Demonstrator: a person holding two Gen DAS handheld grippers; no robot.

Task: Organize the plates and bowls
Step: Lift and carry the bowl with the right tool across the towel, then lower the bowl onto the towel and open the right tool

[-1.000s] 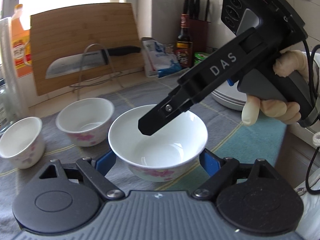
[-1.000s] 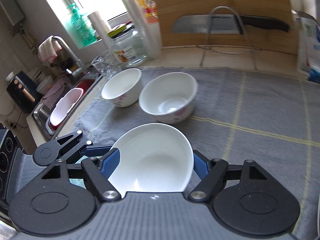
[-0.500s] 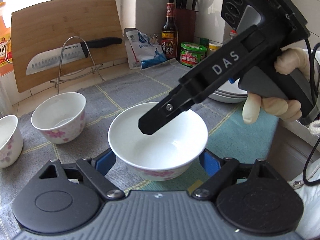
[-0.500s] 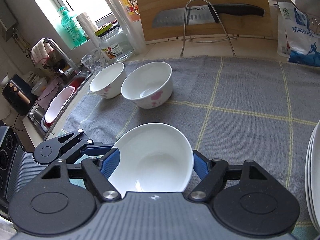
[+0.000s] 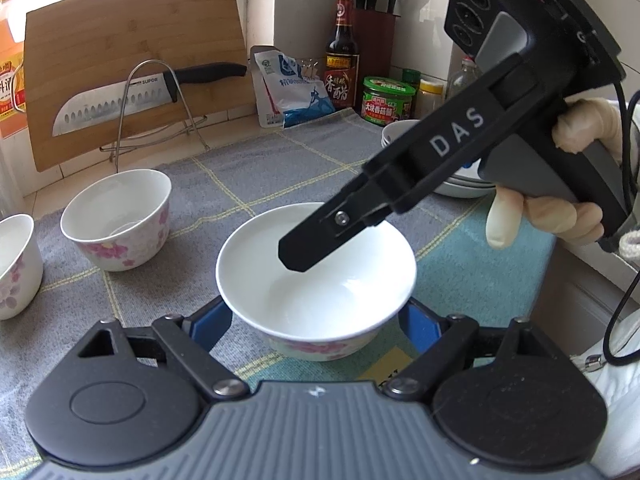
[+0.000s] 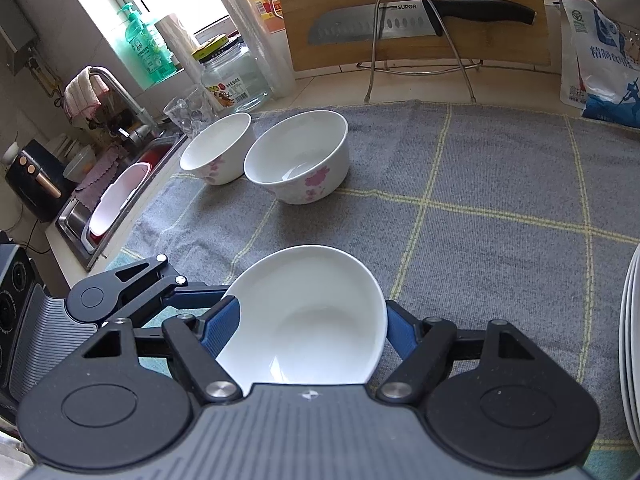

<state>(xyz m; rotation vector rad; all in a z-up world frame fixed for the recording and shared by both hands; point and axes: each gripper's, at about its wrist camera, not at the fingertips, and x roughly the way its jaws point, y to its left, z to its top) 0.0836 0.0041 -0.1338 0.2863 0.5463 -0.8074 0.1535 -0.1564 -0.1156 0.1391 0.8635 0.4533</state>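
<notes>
A white bowl with a pink flower band (image 5: 316, 276) is held from two sides. My left gripper (image 5: 314, 322) is shut on it, a blue pad pressed against each flank. My right gripper (image 6: 310, 328) is also shut on the same bowl (image 6: 308, 320), and its black finger (image 5: 320, 240) reaches over the rim from the right. A gloved hand (image 5: 544, 220) holds that gripper. The bowl is just over the grey checked cloth (image 6: 480, 184). Two more floral bowls (image 6: 298, 160) (image 6: 218, 150) sit side by side farther back on the cloth. A stack of white plates (image 6: 630, 340) lies at the right edge.
A bamboo cutting board (image 5: 132, 64) and a knife on a wire stand (image 5: 132, 100) lean at the back. A salt bag (image 5: 292, 92), sauce bottle (image 5: 340, 52) and jars stand near the wall. A sink (image 6: 120, 196) lies beyond the cloth's left end.
Both grippers have carried the bowl to the right along the cloth. The two floral bowls have slid left and farther off, and the plate stack has come into the right wrist view.
</notes>
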